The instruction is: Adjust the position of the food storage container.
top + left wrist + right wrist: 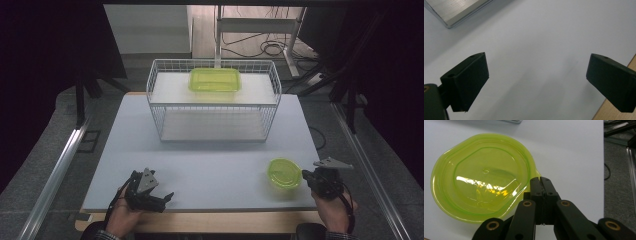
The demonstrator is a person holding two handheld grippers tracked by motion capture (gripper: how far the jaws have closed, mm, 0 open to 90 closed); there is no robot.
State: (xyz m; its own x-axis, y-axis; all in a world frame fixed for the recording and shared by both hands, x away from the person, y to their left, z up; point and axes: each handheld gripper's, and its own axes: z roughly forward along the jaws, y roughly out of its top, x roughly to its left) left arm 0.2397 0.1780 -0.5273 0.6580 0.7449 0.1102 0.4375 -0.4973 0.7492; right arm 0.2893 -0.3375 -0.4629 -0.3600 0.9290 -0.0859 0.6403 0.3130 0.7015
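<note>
A round translucent green lid (284, 173) (481, 175) lies flat on the white table (210, 165) at the front right. My right gripper (305, 176) (540, 181) is shut, its tips over the small tab on the lid's right rim; I see nothing pinched between the jaws. Near the table's front left edge my left gripper (167, 197) (536, 82) is open above bare tabletop, with nothing between its jaws. A rectangular green container (215, 80) sits on the upper shelf of a white wire rack (156, 107) at the back middle.
The rack's lower shelf (212, 127) holds nothing. The table's wooden front edge (621, 105) runs just beside my left gripper. An aluminium rail (55, 172) lines the floor on the left, and cables (265, 47) lie behind the table.
</note>
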